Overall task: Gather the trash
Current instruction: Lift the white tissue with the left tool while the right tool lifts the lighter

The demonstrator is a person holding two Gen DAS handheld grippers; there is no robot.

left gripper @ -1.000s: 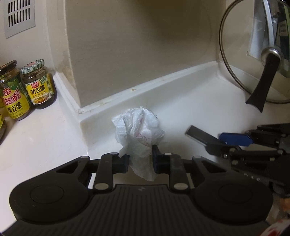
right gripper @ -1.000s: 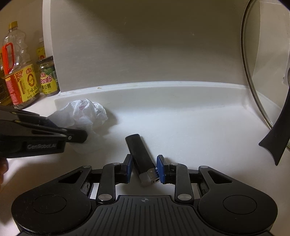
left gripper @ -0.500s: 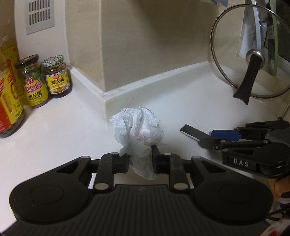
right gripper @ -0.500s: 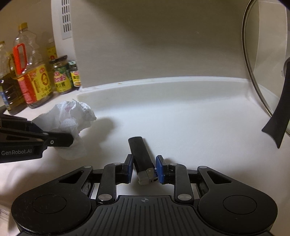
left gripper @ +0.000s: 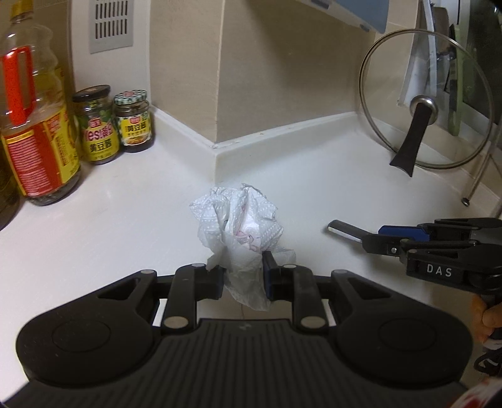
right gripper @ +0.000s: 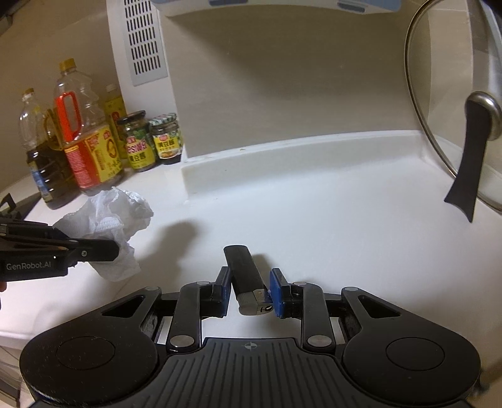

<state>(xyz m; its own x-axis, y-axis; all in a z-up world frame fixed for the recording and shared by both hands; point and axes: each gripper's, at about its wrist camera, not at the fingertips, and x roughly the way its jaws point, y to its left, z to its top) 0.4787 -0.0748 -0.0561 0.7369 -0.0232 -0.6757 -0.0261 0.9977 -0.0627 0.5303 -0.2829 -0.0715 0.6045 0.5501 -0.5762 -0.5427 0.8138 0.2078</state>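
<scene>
Left gripper (left gripper: 243,277): we see its black jaws closed narrow on a crumpled paper towel (left gripper: 240,226), the blue pads pressing the lower tail of the wad

Paper towel: white, dimpled and creased, faint pink marks in its folds; it bulges at 12 o'clock from the jaws and a limp flap hangs below them; in the right wrist view it sits at 9 o'clock, raised off the counter with a soft shadow beside it

Right gripper (right gripper: 249,290): we see it clamped on a lighter (right gripper: 244,276), the blue right pad against the metal head

Lighter: slim, black, glossy rectangular body with a silver cap nearest the camera; the body points to 11 o'clock beyond the jaws; from the left wrist view its tip shows at 3 o'clock, sticking out of the other tool

Counter (left gripper: 119,201): smooth white surface with a raised white edge strip where it meets the beige wall, which steps out in a square corner

Glass lid (left gripper: 423,100): round, clear, metal-rimmed, with a steel knob and a black tapered handle; it stands upright in a thin wire rack at 2 o'clock in the left wrist view

Jars (left gripper: 133,120): two squat glass jars with yellow labels, one with a checked lid, at 10 o'clock against the wall

Oil bottle (left gripper: 34,116): tall ribbed clear plastic, red handle, red and yellow label, just beside the jars

Vent (left gripper: 109,23): grey slotted plate on the wall at 11 o'clock
</scene>
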